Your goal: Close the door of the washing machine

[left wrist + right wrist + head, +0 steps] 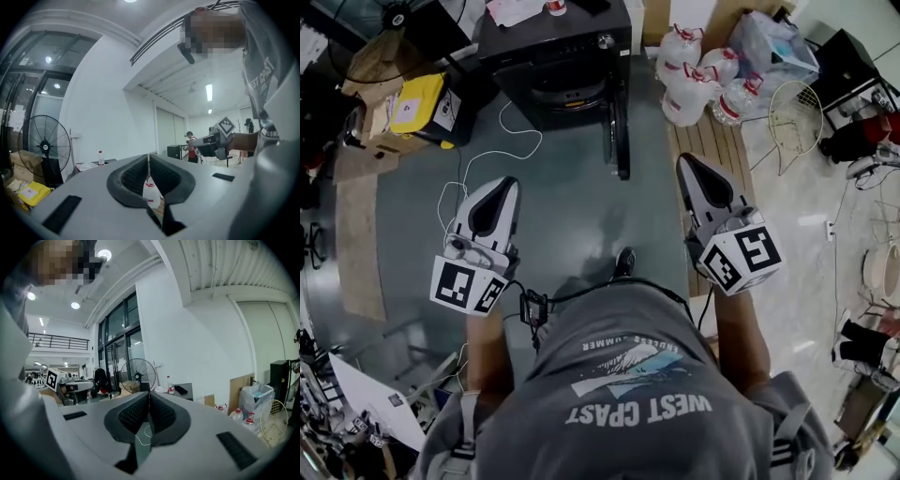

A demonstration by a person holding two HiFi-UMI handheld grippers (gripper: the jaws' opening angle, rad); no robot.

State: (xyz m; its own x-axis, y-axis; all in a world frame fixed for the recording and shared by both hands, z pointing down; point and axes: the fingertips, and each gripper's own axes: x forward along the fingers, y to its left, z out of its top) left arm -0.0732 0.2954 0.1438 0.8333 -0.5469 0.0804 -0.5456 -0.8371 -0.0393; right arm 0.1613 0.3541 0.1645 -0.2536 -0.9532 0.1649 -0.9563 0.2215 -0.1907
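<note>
- The grey floor (pixel 572 216) spreads out from the front of the washing machine (pixel 562 56) toward the person, with paler tiles off to the machine's right.
- The washing machine is a dark box at the top of the head view, well ahead of both hands.
- Its door (pixel 621 131) hangs open at the machine's front right corner, seen edge-on and standing out toward the person (not yet shut).
- A cluster of clear water jugs (pixel 694 75) with red caps sits on wooden slats just right of the machine.
- A yellow box (pixel 417 103) lies to the machine's left, among cardboard.
- The left tongs (pixel 506 184) point at the machine from well short of it, left of the door. In the left gripper view the tongs (pixel 148 161) are closed pad to pad with nothing gripped.
- The right tongs (pixel 686 161) sit right of the door and apart from it. In the right gripper view the tongs (pixel 149 397) are likewise closed and empty.
- A thin white cable (pixel 487 155) loops on the floor in front of the machine.
- A small bottle (pixel 555 7) stands on top of the machine.
</note>
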